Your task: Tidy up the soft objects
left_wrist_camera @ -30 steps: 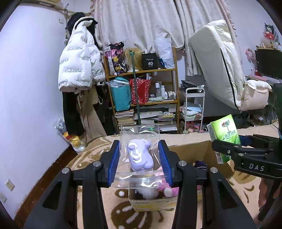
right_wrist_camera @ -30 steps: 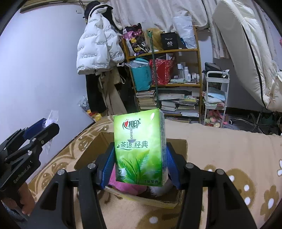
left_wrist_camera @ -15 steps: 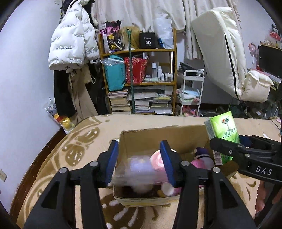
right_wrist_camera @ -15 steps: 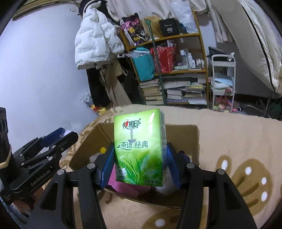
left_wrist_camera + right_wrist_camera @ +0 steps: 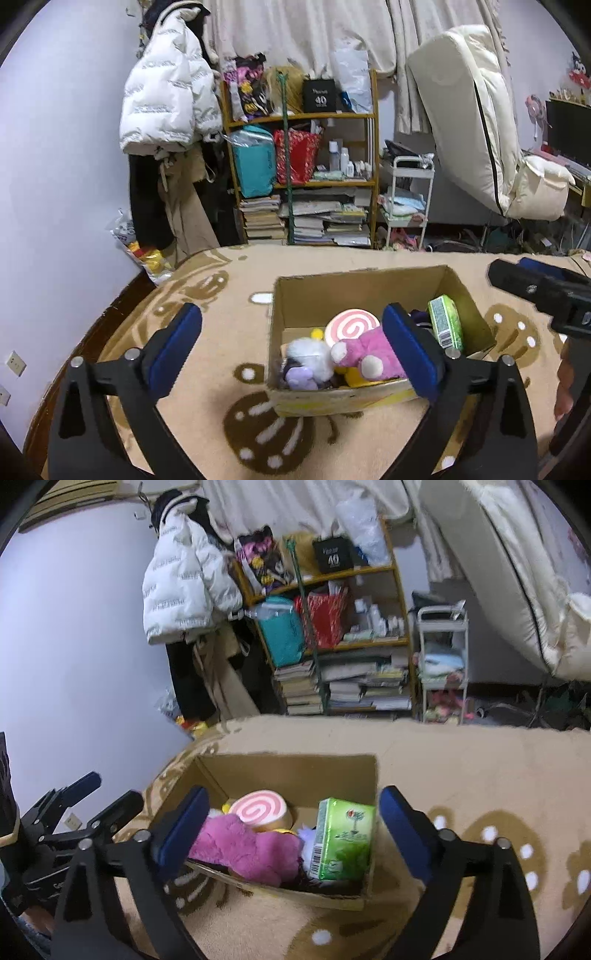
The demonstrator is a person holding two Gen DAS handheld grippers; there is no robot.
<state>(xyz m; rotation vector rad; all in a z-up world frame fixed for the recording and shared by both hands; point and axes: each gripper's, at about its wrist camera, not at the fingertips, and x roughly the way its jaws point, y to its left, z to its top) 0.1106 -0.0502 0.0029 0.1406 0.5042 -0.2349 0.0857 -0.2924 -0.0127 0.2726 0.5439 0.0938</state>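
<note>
The left gripper (image 5: 291, 347) has just sprung wide, nothing between its pads; the purple toy (image 5: 301, 376) lies in the box (image 5: 354, 291) low in the frame. The right gripper (image 5: 293, 830) has likewise just opened wide, the tissue pack (image 5: 345, 840) leaning inside the box's right end.

- The right tool (image 5: 291, 823) fills the bottom of the frame; its jaws have just been opening and stand wide, touching nothing.
- Between them, at lower centre, a cardboard box (image 5: 295, 768) sits on a beige patterned blanket (image 5: 461, 760).
- In the box, a green tissue pack (image 5: 345, 840) leans at the right, a pink plush toy (image 5: 243, 843) lies at the left, and a pink swirl cushion (image 5: 258, 808) sits behind.
- The left tool (image 5: 99, 794) shows at the lower left edge, jaws apart.
- A cluttered shelf (image 5: 332, 635) stands at upper centre.
</note>
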